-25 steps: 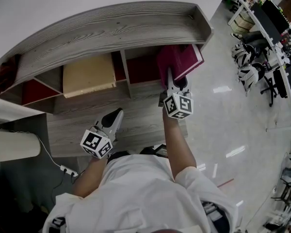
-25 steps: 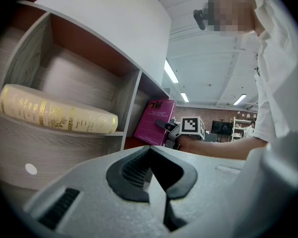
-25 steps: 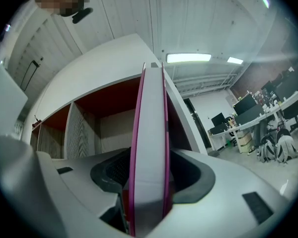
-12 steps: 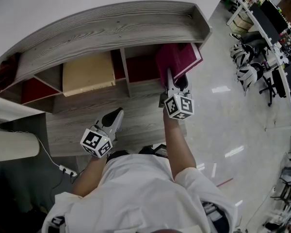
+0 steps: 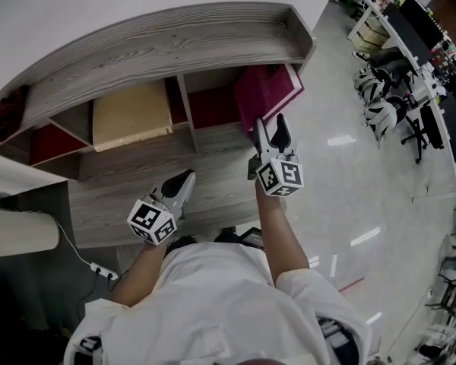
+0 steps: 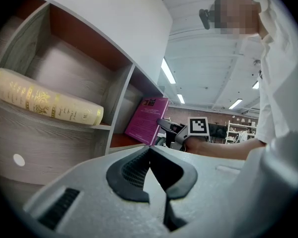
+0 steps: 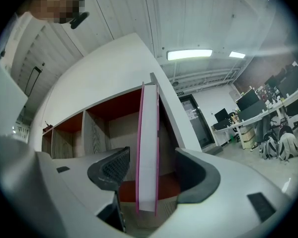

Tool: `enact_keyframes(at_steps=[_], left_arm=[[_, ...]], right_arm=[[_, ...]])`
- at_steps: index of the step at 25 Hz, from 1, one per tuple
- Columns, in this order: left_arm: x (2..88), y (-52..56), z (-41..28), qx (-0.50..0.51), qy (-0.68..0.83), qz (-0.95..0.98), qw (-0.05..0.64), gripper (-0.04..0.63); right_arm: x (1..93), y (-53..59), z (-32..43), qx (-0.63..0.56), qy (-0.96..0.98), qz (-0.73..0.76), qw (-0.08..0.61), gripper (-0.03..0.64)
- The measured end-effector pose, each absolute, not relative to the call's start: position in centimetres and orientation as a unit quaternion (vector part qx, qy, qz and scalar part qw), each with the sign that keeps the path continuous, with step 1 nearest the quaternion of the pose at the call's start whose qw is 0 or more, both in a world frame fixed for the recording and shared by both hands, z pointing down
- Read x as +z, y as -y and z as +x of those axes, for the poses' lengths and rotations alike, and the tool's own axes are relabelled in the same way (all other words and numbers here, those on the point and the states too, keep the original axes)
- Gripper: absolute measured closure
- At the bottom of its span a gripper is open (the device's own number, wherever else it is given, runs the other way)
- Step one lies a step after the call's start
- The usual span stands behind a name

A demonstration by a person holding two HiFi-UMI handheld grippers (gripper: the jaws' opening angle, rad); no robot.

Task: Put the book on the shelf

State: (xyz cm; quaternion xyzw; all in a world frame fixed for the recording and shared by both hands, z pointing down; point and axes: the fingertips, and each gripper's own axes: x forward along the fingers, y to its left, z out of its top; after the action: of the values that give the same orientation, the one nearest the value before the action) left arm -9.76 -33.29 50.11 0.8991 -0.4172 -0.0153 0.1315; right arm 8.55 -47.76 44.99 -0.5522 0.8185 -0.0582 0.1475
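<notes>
Two grippers are held in front of the shelf (image 5: 175,40), and only the right gripper (image 5: 270,125) is concerned with the task. Its jaws are spread. The magenta book (image 5: 260,96) is seen between them in the right gripper view with a gap on either side, so it is judged not to be pinched. The book is stood on its lower edge in the rightmost compartment, with its top tilted a little to the right. Whether it is propped against the end wall cannot be told. The placing step is judged to be nearly done.

The left gripper (image 5: 184,179) is held nearer and to the left, over the lower ledge and well apart from the book. Its jaws are pressed together with nothing between them, and it is judged to be kept out of the way.

Bare compartment floor is left between the book and the divider (image 5: 184,109) on its left. Beyond the divider, a cream book (image 5: 131,115) is laid flat in the next compartment. Open floor (image 5: 349,166) is seen to the right of the shelf's end. A straight pull toward the near side is judged to be unobstructed. The margins beside the covers are slim, though, so the book could be tipped by any sideways drift of a jaw.
</notes>
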Motion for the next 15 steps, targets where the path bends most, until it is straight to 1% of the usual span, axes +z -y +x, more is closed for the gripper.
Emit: enact_keyframes(at_steps=[8, 15], left_arm=[[49.9, 33.4, -7.9, -0.023, 0.409, 0.902, 0.133, 0.581], [48.6, 34.2, -6.1, -0.031, 0.416, 0.901, 0.118, 0.581]], right_arm=[[45.9, 44.1, 8.5, -0.07, -0.84, -0.523, 0.128, 0.37], [44.3, 40.0, 9.8, -0.051, -0.86, -0.495, 0.111, 0.37]])
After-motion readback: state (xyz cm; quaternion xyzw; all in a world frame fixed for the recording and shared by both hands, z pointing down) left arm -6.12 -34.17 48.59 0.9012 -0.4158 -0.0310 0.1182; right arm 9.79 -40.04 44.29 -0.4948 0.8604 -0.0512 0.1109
